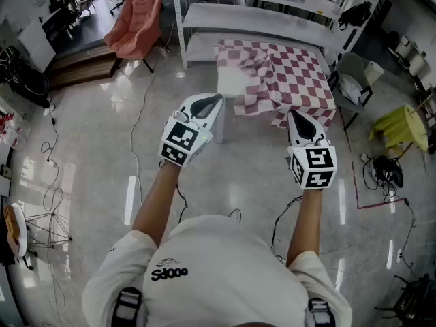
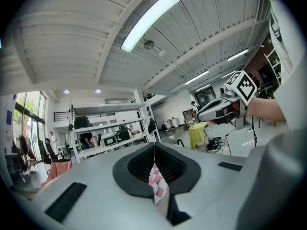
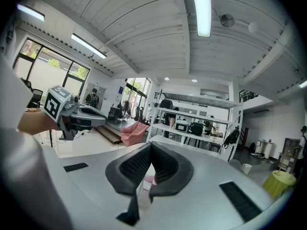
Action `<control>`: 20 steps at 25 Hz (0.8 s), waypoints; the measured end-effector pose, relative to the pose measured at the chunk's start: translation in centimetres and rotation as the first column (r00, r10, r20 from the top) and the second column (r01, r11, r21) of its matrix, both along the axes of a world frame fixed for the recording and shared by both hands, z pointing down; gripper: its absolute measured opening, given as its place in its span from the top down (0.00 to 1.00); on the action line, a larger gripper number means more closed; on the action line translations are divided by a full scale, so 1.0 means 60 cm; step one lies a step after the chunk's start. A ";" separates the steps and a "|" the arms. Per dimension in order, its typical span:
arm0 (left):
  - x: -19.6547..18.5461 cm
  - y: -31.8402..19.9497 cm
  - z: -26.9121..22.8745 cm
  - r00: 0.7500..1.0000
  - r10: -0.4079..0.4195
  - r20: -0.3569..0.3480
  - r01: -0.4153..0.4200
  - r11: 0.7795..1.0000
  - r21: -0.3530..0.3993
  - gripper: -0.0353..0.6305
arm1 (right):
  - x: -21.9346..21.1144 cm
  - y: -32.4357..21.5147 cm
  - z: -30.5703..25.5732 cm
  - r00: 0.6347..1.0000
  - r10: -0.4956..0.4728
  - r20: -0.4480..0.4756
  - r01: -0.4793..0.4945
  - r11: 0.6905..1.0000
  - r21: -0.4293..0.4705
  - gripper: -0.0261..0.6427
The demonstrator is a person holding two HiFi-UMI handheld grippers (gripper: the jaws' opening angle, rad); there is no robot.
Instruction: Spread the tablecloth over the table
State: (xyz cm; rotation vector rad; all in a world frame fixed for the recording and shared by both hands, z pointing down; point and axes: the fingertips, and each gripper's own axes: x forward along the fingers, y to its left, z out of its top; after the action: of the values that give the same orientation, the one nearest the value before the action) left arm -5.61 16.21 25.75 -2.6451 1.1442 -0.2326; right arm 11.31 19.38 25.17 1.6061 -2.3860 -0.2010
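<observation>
A red-and-white checked tablecloth (image 1: 294,73) lies crumpled over the right part of a small white table (image 1: 230,80); the table's left end is bare. In the head view both grippers hover level on the near side of the table. My left gripper (image 1: 216,99) is shut just short of the bare end. My right gripper (image 1: 293,113) is shut with its tip by the cloth's hanging near edge. A sliver of checked cloth (image 2: 158,186) shows through the slit below the left gripper's (image 2: 154,150) jaws. The right gripper's (image 3: 150,150) jaws meet with nothing clearly pinched.
White shelving (image 1: 259,19) stands right behind the table. A pink armchair (image 1: 136,26) is at the far left, a grey chair (image 1: 354,80) beside the table's right end and a yellow-green covered stand (image 1: 402,125) further right. Cables (image 1: 143,107) trail across the glossy floor.
</observation>
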 end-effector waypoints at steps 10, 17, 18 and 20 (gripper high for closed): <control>0.043 0.002 0.027 1.000 -0.020 0.014 0.020 0.999 -0.030 0.90 | 0.052 -0.001 0.014 1.000 -0.013 0.017 0.013 1.000 -0.007 0.93; 0.084 0.013 0.069 0.998 -0.057 0.025 0.059 0.995 -0.076 0.90 | 0.109 0.005 0.040 0.993 -0.044 0.108 0.047 0.998 -0.030 0.93; 0.089 0.012 0.074 0.998 -0.065 0.025 0.067 0.994 -0.083 0.90 | 0.116 0.004 0.044 0.990 -0.052 0.129 0.057 0.998 -0.036 0.93; 0.097 0.007 0.082 0.997 -0.073 0.034 0.076 0.993 -0.091 0.90 | 0.127 -0.002 0.049 0.980 -0.068 0.185 0.078 0.996 -0.046 0.93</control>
State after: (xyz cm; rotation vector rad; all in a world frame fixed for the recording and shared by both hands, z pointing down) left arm 0.21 16.63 30.69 -2.6705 1.2520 -0.3465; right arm 18.95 19.25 28.09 1.5772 -2.5662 -0.0033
